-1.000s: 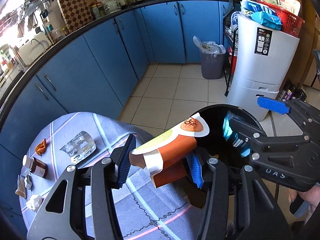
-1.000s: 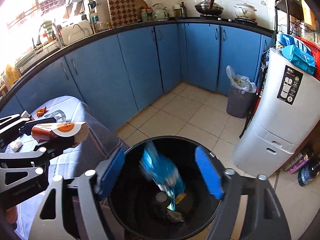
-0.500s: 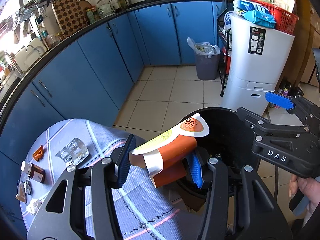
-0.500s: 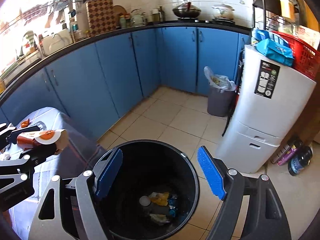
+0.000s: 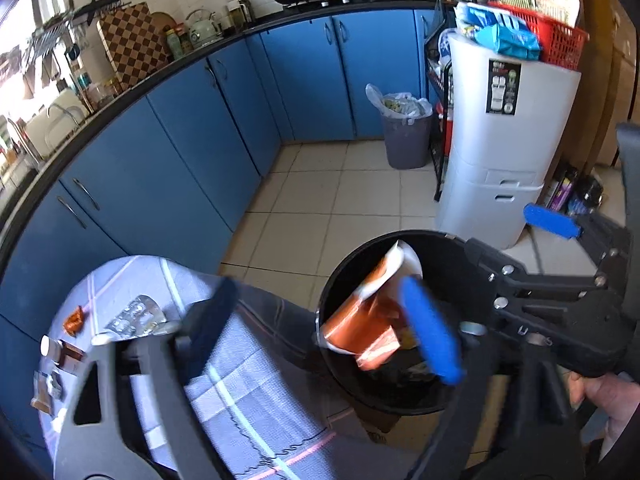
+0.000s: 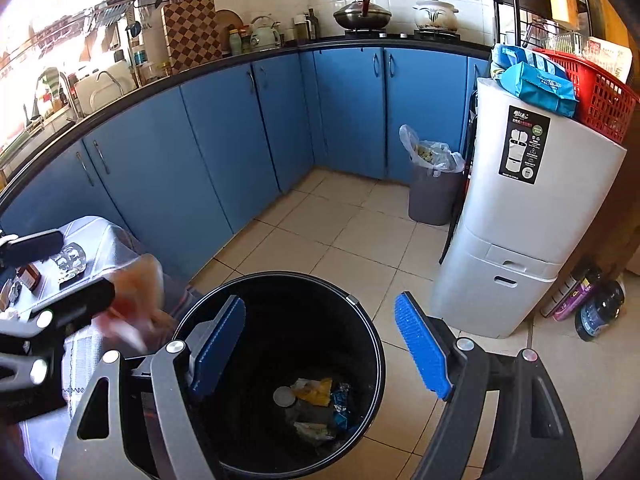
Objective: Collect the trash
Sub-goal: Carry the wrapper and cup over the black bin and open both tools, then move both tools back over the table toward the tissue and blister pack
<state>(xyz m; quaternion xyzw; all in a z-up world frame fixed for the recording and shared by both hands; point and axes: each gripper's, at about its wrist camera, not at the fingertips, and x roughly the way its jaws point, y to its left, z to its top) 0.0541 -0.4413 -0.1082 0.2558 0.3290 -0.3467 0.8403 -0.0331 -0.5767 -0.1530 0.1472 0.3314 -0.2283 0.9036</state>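
Note:
An orange and white snack packet [image 5: 366, 312] hangs free over the mouth of the black trash bin [image 5: 448, 248], just left of my left gripper's blue right pad. My left gripper [image 5: 320, 332] is open and holds nothing. In the right wrist view the packet is an orange blur [image 6: 136, 296] at the bin's left rim [image 6: 360, 308]. My right gripper [image 6: 320, 344] is open and empty above the bin, whose bottom holds several wrappers [image 6: 316, 404].
A cloth-covered table [image 5: 248, 384] left of the bin carries a blister pack [image 5: 134, 316], an orange wrapper [image 5: 74, 320] and a small jar [image 5: 60, 354]. Blue cabinets curve behind. A grey bin [image 5: 406, 132] and a white appliance [image 5: 508, 152] stand on the tiled floor.
My left gripper has opened and let go of the orange packet, which is now dropping into the black bin. The blue wrapper from my right gripper has landed at the bin's bottom.

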